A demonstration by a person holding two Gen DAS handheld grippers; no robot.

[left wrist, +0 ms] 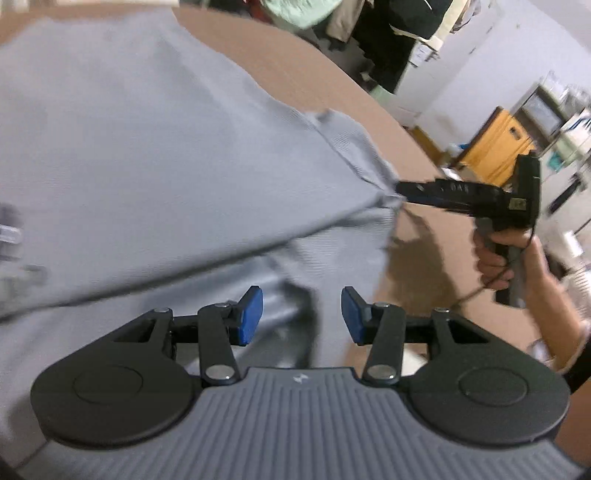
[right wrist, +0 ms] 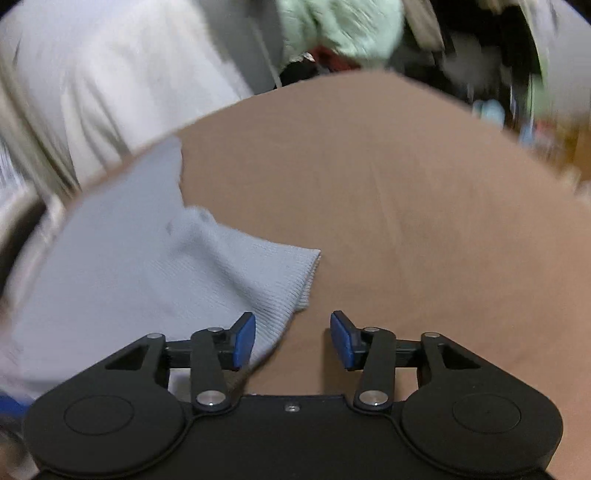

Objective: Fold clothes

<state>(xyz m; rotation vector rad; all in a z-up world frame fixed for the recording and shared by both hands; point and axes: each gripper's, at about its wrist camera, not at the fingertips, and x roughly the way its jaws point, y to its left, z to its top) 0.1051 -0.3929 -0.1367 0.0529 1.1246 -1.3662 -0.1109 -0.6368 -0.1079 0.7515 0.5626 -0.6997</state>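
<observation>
Grey fabric of a ribbed garment is spread over a brown tabletop, filling the area ahead and to the left of the left gripper. The blue pads of that gripper are seen apart, with a fold of the grey cloth lying beneath the gap but not pressed by either pad. Off to the right of the left gripper, the right gripper is seen from the side, gripped by a hand, its tips meeting a corner of the garment at the cloth's right edge; whether that corner is pinched cannot be told from this blurred view. In the right wrist view, the right gripper is shown with its blue pads apart, and nothing is clamped between them. A ribbed corner of the garment lies just ahead and to the left of the gap, reaching down beside the left pad, while bare brown tabletop lies ahead and to the right. Beyond the far edge of the tabletop, a pale green cloth and pale fabric are seen, heavily blurred.
</observation>
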